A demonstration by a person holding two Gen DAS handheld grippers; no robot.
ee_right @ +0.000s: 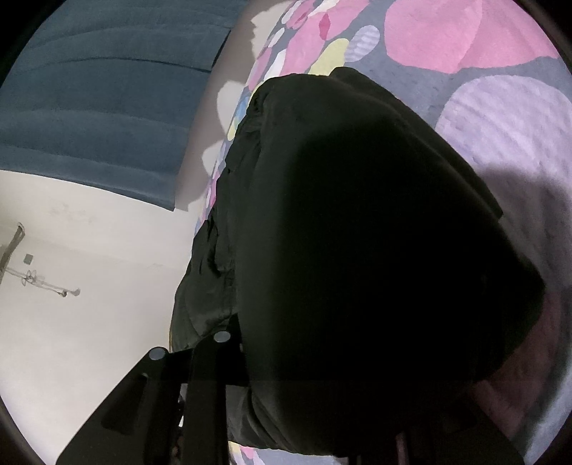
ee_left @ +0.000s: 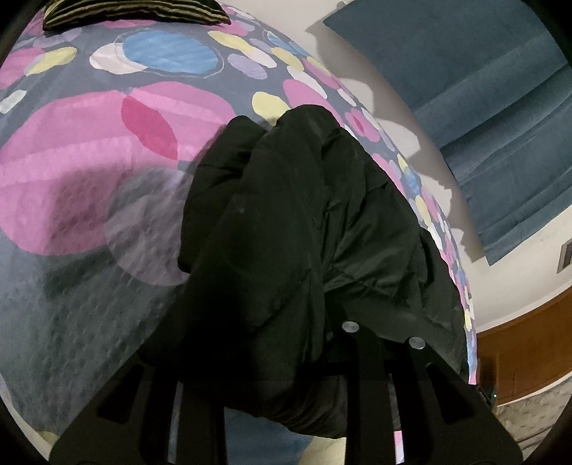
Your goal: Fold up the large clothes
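We hold a bulky black padded jacket [ee_left: 304, 221] bunched in deep folds above the circle-patterned bed cover [ee_left: 89, 150], its matte fabric draped over the left tool [ee_left: 286, 357] and right tool [ee_right: 321, 357], both narrowly closed on the cloth.

Bed covered by a grey quilted bedspread [ee_left: 71, 293] printed with pink, blue, yellow and lilac ovals. At twelve o'clock in the left wrist view, lying on the spread, a black-and-olive striped cushion [ee_left: 136, 12]. At centre, running toward five o'clock, a bunched black padded jacket [ee_left: 293, 221] resting on the spread, near the bed's edge.
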